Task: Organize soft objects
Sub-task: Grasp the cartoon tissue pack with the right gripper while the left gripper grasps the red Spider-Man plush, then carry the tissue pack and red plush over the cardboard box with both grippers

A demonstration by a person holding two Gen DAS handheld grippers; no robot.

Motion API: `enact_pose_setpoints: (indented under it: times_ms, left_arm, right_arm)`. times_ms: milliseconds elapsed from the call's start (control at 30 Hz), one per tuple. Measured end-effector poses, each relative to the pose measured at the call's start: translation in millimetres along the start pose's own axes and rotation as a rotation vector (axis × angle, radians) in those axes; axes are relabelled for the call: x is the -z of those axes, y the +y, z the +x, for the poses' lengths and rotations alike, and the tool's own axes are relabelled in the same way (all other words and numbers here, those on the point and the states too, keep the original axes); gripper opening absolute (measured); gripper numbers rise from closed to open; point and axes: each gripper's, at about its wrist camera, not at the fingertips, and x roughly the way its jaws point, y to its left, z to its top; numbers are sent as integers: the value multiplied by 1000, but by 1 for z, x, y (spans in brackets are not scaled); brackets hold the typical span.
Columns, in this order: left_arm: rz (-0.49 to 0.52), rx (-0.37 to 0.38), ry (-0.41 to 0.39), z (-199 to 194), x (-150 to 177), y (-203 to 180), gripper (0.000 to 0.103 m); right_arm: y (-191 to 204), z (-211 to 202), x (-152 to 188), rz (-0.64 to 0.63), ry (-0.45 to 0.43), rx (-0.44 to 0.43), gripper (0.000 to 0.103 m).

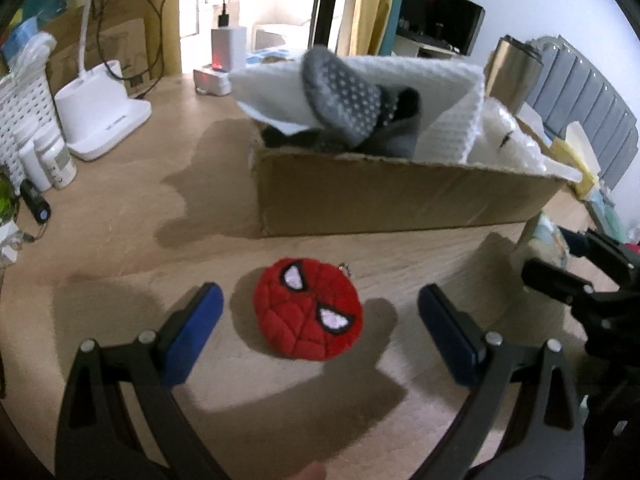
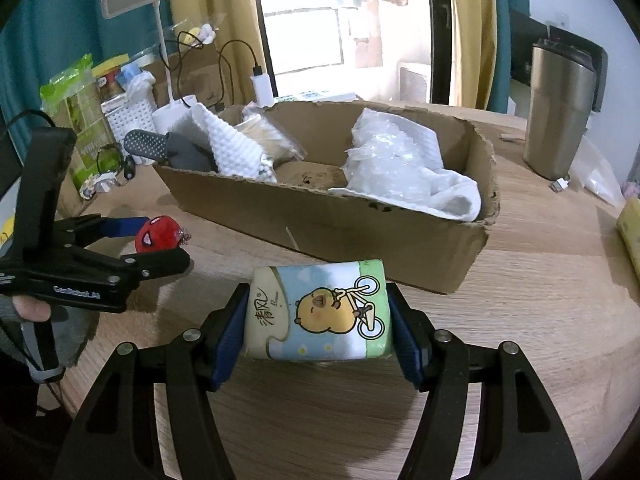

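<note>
A round red plush mask [image 1: 308,309] with white eyes lies on the wooden table [image 1: 120,216], just in front of the cardboard box [image 1: 400,196]. My left gripper [image 1: 320,304] stands open around it, blue pads on either side and not touching; the same gripper [image 2: 154,240] shows at the left of the right wrist view. My right gripper [image 2: 316,312] is shut on a pack of tissues [image 2: 318,314] printed with a cartoon animal on a bicycle, held just before the box [image 2: 360,232]. The box holds a grey dotted sock [image 1: 352,100], white waffle cloth [image 1: 452,96] and bubble wrap [image 2: 392,160].
A white desk lamp [image 1: 100,116] and small white bottles [image 1: 52,160] stand at the left. A charger block [image 1: 228,52] with cables sits behind the box. A steel tumbler [image 2: 560,108] stands right of the box. Snack bags [image 2: 80,108] crowd the far left.
</note>
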Motion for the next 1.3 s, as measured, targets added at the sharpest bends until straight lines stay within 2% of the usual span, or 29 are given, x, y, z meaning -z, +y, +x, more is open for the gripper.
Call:
enact_pose_setpoints:
  times_ms: [267,467,533,567,600,700,900,1133,1300]
  left_arm:
    - [89,-70,46,10,-1,-15,102]
    - [89,-71,46,10,-2,-14,100]
    - [67,-74,31,8,-2,-12,84]
    - [54,-83,10,5,-3,-10,68]
    - [40,-102,-8,2,-3,-8,62]
    - [10,-91,-23,-2,-1,-2,50]
    - [-12,-61,-32,-10,7,1,45]
    - [-18,-2,-50,-21,11,-9,45]
    - [-48,89,-112,-39,7,-19,45]
  right_arm:
    - [-3,-2,1,15,-15,9,68]
    - [-3,-4,2,17,-19,9,68]
    - [-3,-3,3,20,-21,10,68]
    - [-3,-3,2,22,-21,9,68]
    - [-3,-3,2,23,-21,7,68]
    - [-3,-2,2,24,-20,8,68]
    - [-4,-4,2,27,-26,12,68]
    - [-8,-8,2,41,-34,26,68]
    - [-12,-12,2,52,-47,36,68]
